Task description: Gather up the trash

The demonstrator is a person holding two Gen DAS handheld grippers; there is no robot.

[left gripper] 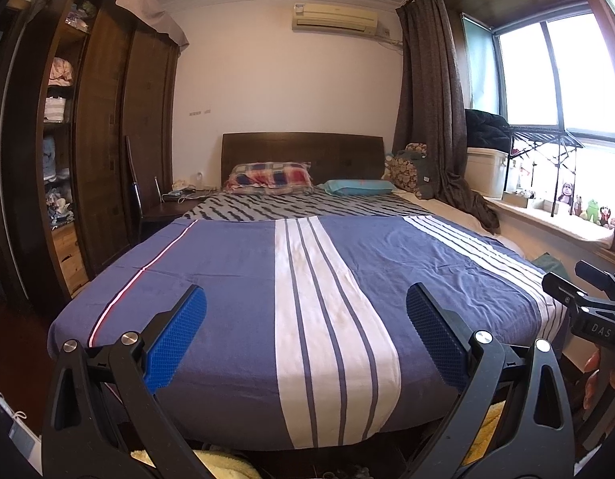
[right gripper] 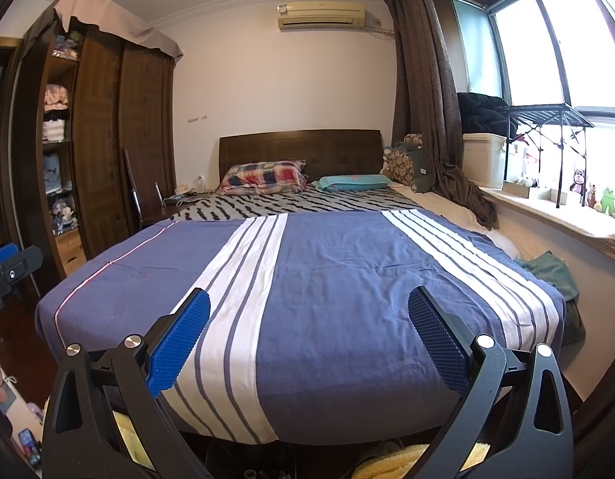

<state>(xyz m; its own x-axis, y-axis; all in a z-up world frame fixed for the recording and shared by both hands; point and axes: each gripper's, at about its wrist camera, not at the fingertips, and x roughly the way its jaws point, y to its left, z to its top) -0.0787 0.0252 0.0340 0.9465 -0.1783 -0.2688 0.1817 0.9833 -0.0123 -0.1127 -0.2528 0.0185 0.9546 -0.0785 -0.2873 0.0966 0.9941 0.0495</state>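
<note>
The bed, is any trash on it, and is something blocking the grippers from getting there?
No trash shows on the bed in either view. Both the left gripper and the right gripper are open, held over its foot end, and nothing stands between them and the blue striped blanket.

bedspread (left gripper: 235, 279) open ahead (flat); wardrobe (left gripper: 104, 139) left
</note>
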